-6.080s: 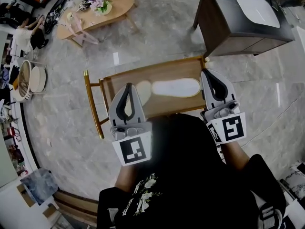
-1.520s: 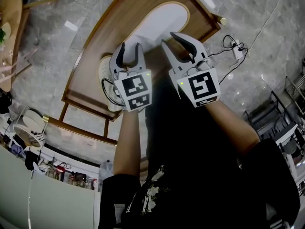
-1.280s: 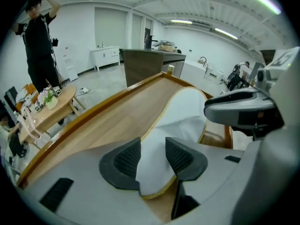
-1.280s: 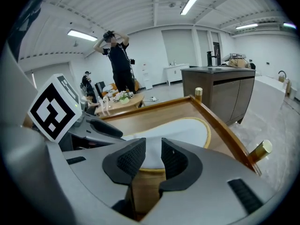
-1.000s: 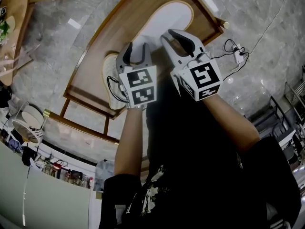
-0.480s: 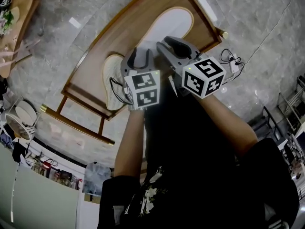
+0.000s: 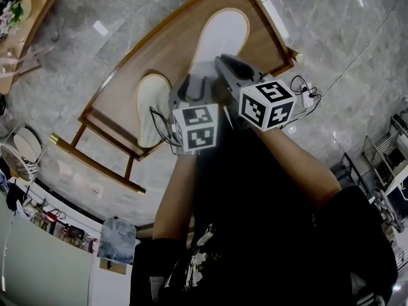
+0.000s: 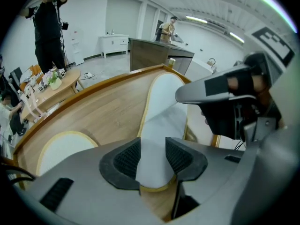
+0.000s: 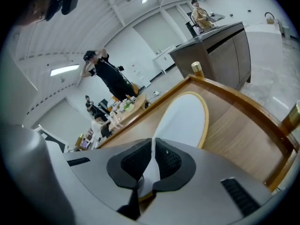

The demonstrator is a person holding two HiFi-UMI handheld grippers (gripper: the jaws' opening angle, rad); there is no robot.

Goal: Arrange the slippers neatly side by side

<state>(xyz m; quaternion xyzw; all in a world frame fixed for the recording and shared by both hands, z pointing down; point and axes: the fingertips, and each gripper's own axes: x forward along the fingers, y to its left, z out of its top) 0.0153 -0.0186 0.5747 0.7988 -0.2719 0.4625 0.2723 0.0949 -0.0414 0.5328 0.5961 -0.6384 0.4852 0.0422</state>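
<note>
Two white slippers lie on a wooden bench (image 7: 121, 75). The far slipper (image 7: 222, 34) points away from me; the near one (image 7: 152, 106) lies to its left. My left gripper (image 7: 194, 87) straddles the far slipper's white upper (image 8: 161, 125), and its pads (image 8: 126, 159) press on both sides of that upper. My right gripper (image 7: 228, 62) sits close beside it on the right. Its jaws have just been closing, and they now pinch a thin white edge of the same slipper (image 9: 185, 114). The near slipper (image 8: 61, 149) shows at lower left in the left gripper view.
A power strip with cables (image 7: 307, 89) lies on the marble floor right of the bench. An oval wooden table (image 7: 22, 11) stands at the far left. A person in black (image 8: 49, 27) and a dark counter (image 8: 150, 53) are beyond the bench.
The left gripper has shifted right, closer to the right one. The right gripper has rolled, so its marker cube shows another face. Both now sit together at the far slipper's near end.
</note>
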